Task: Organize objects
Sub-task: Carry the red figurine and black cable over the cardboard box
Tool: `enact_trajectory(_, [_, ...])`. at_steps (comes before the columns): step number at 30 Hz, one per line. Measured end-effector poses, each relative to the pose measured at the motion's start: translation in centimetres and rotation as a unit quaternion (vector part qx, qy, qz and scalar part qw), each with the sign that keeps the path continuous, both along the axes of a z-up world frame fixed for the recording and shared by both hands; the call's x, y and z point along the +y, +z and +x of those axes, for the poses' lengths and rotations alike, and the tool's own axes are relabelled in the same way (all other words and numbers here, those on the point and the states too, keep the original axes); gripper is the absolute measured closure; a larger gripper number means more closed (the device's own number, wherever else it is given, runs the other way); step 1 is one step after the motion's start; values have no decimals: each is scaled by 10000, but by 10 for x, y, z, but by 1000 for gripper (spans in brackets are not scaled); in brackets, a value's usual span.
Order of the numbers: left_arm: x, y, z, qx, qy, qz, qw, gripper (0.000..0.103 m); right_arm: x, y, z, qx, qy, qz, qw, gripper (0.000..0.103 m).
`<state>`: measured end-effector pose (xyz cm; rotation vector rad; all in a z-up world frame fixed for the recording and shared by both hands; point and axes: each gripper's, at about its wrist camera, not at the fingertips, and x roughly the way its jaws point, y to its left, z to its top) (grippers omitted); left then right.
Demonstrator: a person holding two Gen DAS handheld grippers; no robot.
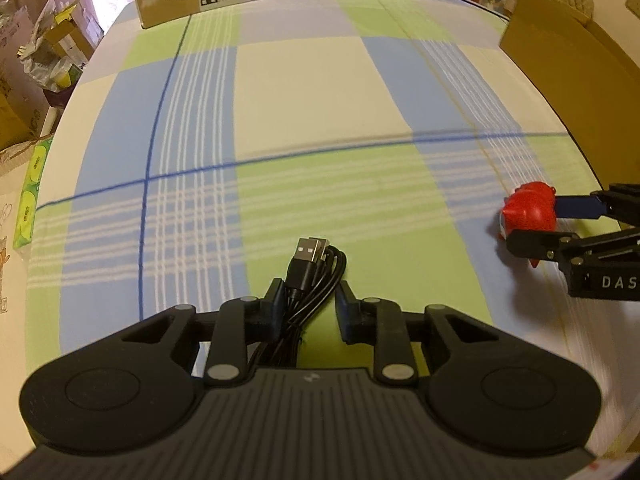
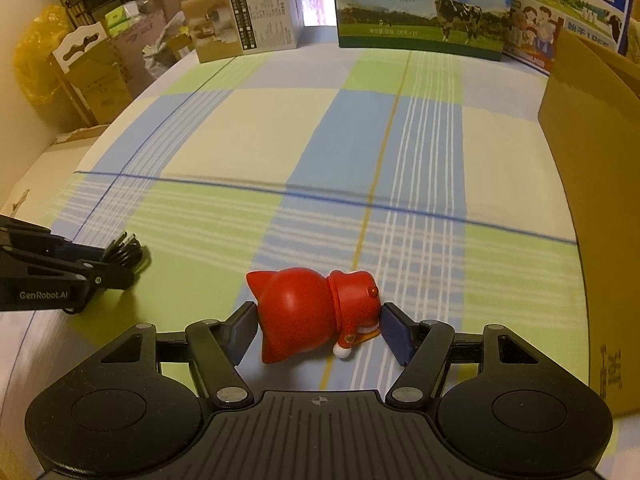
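Note:
A bundled black USB cable [image 1: 316,268] lies along the axis of my left gripper [image 1: 310,296], whose two fingers press on the bundle from both sides just above the checked bedsheet [image 1: 312,92]. A red cat-like toy figure [image 2: 304,312] lies on its side between the blue pads of my right gripper [image 2: 318,320], and both pads touch it. In the left wrist view the toy [image 1: 528,212] and the right gripper [image 1: 538,224] show at the right edge. In the right wrist view the left gripper [image 2: 120,264] holds the cable [image 2: 124,250] at the far left.
A tall open cardboard box [image 2: 592,160] stands along the right side. Milk cartons [image 2: 424,4] and a white-and-brown product box [image 2: 244,20] line the far edge. Cluttered boxes and bags [image 1: 52,52] sit beyond the left edge of the bed.

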<state>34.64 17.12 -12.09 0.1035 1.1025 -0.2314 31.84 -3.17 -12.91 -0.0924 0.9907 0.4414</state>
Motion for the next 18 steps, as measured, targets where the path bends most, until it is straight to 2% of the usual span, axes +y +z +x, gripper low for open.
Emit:
enact_trajectory(11, [-18,10,-32,-15,-146,-90,9999,81,-18,10,-32,46,-50,171,9998,39])
enact_trajectory(18, [-33,31,-43,-243,-194,-196,9993,81,-33,32,-46,-114,-108,302,9994,39])
